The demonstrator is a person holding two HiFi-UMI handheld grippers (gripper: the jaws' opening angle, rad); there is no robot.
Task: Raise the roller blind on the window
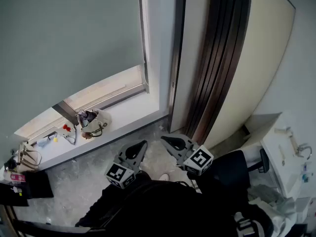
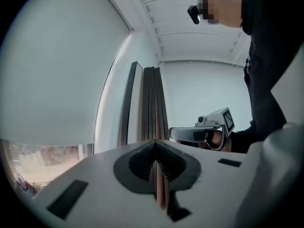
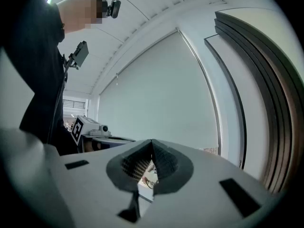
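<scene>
The left gripper (image 1: 142, 144) and right gripper (image 1: 165, 140) are held shut, empty, below the grey fabric roller blind (image 1: 69, 33). A pale bag (image 1: 94, 120), possibly, is seen beneath it.

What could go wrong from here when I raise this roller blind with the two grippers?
1. The bag and small items lie on the sill under the lower edge of the roller blind; a low reach could knock them off.
2. No pull cord or chain shows clearly, so the left gripper or right gripper, both shut now, might pinch the fabric itself and crease it.
</scene>
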